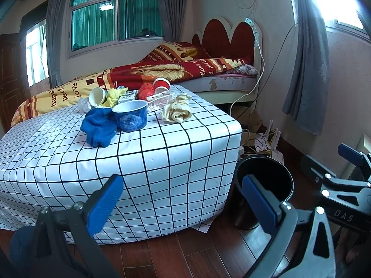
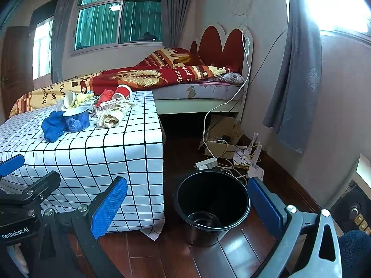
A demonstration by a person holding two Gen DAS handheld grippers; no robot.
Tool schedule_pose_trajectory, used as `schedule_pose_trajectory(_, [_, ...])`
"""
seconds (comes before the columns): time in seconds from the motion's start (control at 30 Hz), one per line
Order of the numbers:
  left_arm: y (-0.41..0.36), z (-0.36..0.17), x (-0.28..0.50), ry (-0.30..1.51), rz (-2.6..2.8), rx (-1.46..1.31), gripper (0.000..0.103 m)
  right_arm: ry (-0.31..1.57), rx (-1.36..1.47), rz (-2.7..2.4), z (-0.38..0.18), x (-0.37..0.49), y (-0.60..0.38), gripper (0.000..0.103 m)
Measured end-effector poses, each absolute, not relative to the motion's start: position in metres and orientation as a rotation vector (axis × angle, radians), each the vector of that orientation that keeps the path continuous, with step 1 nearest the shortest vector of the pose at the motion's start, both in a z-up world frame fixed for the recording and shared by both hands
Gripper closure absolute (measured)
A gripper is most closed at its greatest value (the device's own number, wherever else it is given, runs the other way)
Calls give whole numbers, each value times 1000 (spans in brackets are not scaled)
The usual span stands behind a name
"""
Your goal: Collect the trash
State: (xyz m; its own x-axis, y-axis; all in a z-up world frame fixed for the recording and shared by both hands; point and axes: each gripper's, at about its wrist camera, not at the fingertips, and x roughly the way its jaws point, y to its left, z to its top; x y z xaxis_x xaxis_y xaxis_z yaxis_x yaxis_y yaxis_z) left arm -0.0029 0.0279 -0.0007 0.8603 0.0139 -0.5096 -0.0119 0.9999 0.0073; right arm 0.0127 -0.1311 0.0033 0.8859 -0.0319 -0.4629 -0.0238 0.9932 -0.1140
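Observation:
Trash is heaped at the far end of a table under a white checked cloth (image 1: 143, 162): a blue paper bowl (image 1: 130, 115), a blue cloth (image 1: 99, 126), crumpled beige paper (image 1: 177, 111), a white cup (image 1: 97, 96), a red cup (image 1: 161, 85), a red wad (image 1: 146, 91) and a clear packet (image 1: 160, 100). A black bin (image 2: 212, 202) stands on the floor right of the table, a clear cup inside. My left gripper (image 1: 183, 199) hangs open before the table's near corner, holding nothing. My right gripper (image 2: 187, 202) is open and bare, low beside the bin.
A bed (image 1: 162, 69) with a red and yellow blanket lies behind the table. Cables, a power strip (image 2: 206, 163) and a cardboard box (image 2: 222, 134) clutter the floor by the right wall. Grey curtains (image 2: 294, 69) hang there. The floor is dark wood.

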Motion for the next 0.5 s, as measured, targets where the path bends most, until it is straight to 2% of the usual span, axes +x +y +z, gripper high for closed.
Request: schedule_pose_trajectory(0.5, [33,-1,-2,527,35,1,0,490,-119,11,1,15,-124,0])
